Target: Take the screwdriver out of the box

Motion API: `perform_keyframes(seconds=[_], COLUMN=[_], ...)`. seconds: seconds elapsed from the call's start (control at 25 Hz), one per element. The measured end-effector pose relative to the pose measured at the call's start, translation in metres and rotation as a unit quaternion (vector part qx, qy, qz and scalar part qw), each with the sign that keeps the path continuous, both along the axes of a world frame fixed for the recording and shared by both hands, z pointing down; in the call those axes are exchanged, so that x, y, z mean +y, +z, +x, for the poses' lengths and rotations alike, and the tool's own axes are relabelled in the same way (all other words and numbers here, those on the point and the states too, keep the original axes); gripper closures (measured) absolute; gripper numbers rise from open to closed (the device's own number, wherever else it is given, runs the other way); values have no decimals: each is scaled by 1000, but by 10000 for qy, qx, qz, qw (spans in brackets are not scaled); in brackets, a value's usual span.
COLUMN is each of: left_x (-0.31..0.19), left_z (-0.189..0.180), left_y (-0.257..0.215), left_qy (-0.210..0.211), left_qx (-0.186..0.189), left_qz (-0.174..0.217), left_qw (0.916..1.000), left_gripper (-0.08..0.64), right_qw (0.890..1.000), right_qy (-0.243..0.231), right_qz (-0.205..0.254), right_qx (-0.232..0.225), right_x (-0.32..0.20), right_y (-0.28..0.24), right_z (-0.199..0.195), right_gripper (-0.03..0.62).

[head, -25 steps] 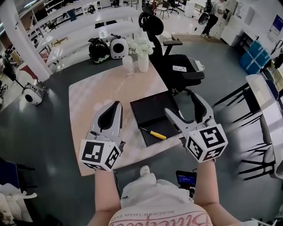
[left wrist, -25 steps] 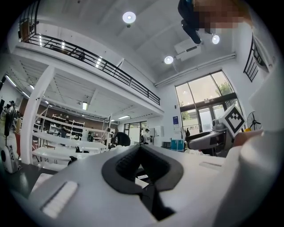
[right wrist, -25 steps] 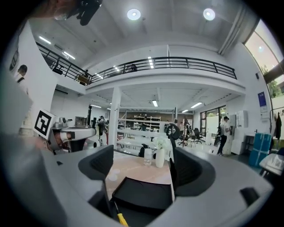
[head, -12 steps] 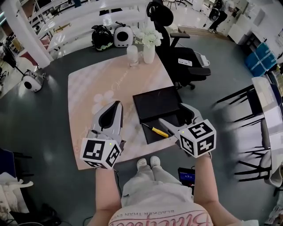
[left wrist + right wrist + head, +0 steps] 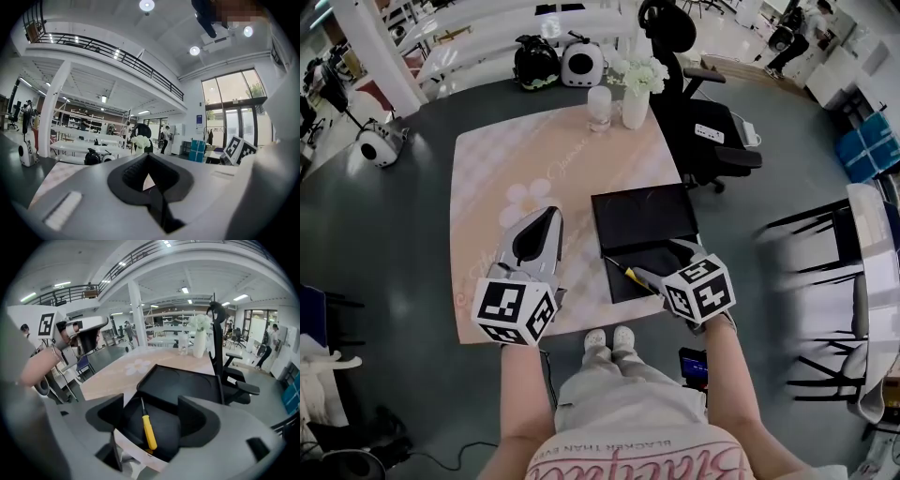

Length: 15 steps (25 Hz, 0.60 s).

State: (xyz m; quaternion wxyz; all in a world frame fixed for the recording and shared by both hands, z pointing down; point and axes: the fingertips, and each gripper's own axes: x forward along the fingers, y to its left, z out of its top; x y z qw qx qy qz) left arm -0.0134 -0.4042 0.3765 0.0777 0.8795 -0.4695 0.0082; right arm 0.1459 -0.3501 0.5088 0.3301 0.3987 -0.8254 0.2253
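Observation:
A screwdriver [image 5: 625, 270] with a yellow handle [image 5: 149, 431] and a thin dark shaft lies in the black open box [image 5: 630, 281], whose lid [image 5: 643, 216] lies flat behind it on the pink table [image 5: 516, 169]. My right gripper [image 5: 662, 262] is open over the box, one finger on each side of the screwdriver; in the right gripper view the right gripper [image 5: 153, 420] frames the handle without closing on it. My left gripper [image 5: 551, 216] is shut and holds nothing, hovering above the table left of the box. The left gripper [image 5: 151, 161] looks out level across the room.
A white vase of flowers [image 5: 636, 94] and a white cup [image 5: 599, 106] stand at the table's far edge. A black office chair [image 5: 703, 141] sits beside the table's right side. The box lies near the front edge, just above the person's shoes [image 5: 609, 337].
My right gripper has come in to the left and down over the box, and now straddles the screwdriver. The left gripper has kept its place and stayed shut.

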Motion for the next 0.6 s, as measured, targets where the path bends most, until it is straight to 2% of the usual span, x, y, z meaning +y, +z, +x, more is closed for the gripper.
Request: perform_keyframes(seconds=[0.12,0.24,0.32,0.48,0.6], left_x=[-2,-3,-3,2,5], left_z=[-1,-1,-2,-7,-16], left_y=[3,9,16,23,21], left_qy=[-49,-127,-163,-229,-322], left_qx=[-28,-75,-178,-321,-380], left_qz=[-33,-155,-309,-488,-533], left_qw=[10000,9998,9992,9980,9973], left_gripper=[551,551,551,551,551], right_qw=[9992,9959,9921,9804,9695], right_qy=[-282,-652,-839,-1033,-1266], right_qz=[-213,-402,-687,-1513,-1842], right_qx=[165,485,636,723,1006], right_x=[4,4,4,11,15], right_y=[16,35,52,86,104], right_z=[-6,-11,-14,-18,-22], right_gripper=[244,310,344,356,357])
